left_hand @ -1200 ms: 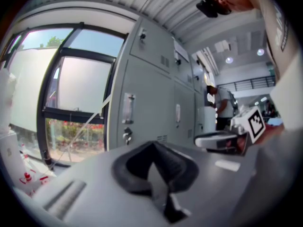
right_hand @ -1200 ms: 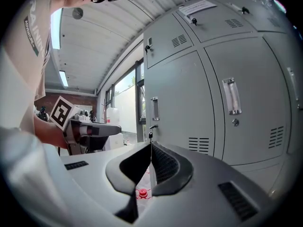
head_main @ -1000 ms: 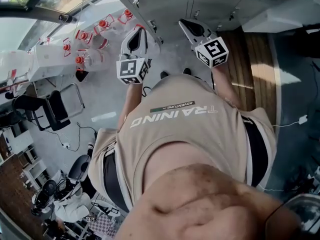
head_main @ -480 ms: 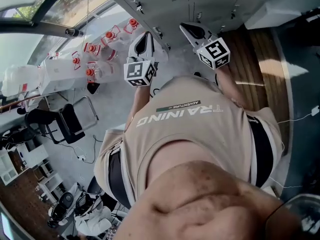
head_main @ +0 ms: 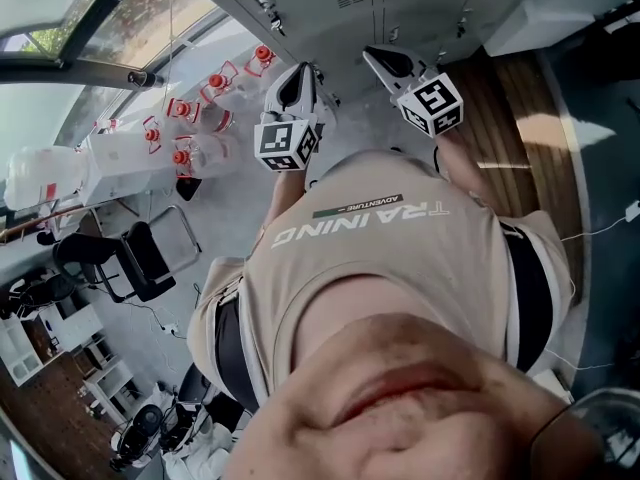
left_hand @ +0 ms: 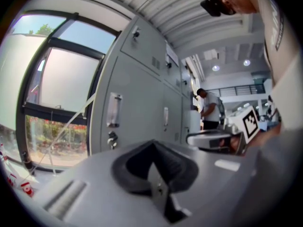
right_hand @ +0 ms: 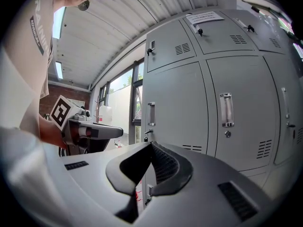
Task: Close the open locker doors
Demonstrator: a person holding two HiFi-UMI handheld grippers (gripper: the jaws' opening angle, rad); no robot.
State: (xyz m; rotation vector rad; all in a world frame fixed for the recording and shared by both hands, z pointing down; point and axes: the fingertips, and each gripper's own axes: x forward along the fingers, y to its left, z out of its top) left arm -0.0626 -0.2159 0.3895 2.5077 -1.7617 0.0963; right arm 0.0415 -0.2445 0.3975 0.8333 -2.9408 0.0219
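Lockers (right_hand: 222,79): a grey bank straight ahead of you. Every door (right_hand: 177,108) in view sits flush with its frame.
Window (left_hand: 52,79): at the left end of the bank, just beside the last locker.
Floor (head_main: 230,188): grey, below you. A black chair (head_main: 130,258) stands on it to your left, well apart from the bank.
Left tongs (head_main: 298,72): you hold them raised toward the bank, tips together, nothing between them.
Right tongs (head_main: 374,56): near the left pair, pointing the same way, tips together, nothing between them.
Handles (right_hand: 227,109): upright, one per door.
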